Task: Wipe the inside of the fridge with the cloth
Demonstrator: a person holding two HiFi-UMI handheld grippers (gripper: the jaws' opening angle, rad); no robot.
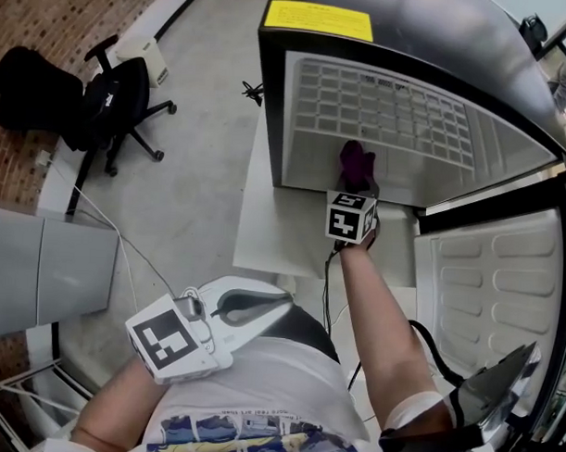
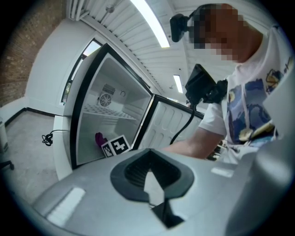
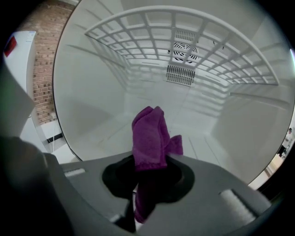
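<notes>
The soft, limp cloth (image 3: 150,138) is pinched at its bunched end by the right gripper's (image 3: 148,174) fingers, inside the fridge (image 3: 87,106) at 12 o'clock; the left gripper's (image 2: 150,182) fingers are closed, empty.

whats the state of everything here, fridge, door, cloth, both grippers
fridge: open, interior bare apart from the wire shelf
fridge door: swung wide open
wire shelf: in place, nothing on it
purple cloth: bunched, clamped in the jaws, inside the fridge
right gripper: shut on the purple cloth
left gripper: shut, empty, held low away from the fridge
office chair: upright on the floor
</notes>
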